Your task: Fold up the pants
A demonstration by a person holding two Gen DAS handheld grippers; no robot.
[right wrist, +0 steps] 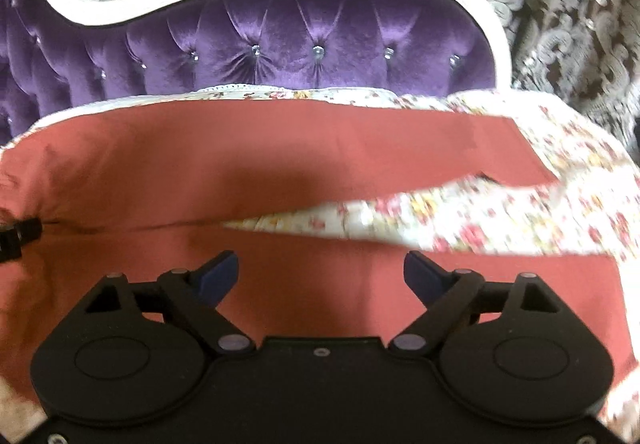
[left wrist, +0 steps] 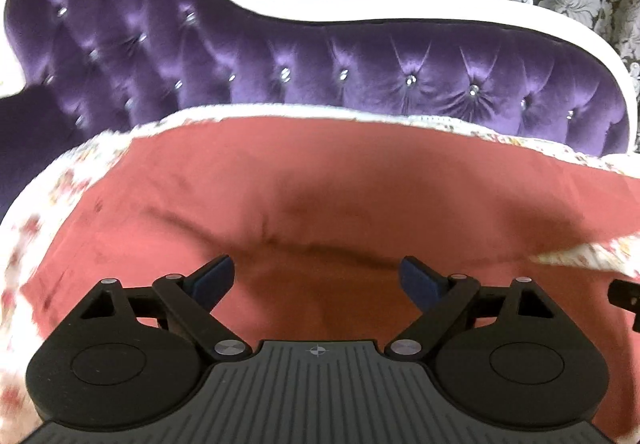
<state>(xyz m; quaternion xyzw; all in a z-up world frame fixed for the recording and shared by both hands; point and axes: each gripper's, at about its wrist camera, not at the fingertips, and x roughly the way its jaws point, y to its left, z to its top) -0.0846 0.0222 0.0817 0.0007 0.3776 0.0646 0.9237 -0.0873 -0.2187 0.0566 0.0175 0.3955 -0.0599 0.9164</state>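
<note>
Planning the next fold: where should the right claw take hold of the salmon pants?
Probably the far leg's cuff, where the salmon pants end in a flat edge on the floral sheet. Bring the open right claw in from the right, along the leg.
</note>
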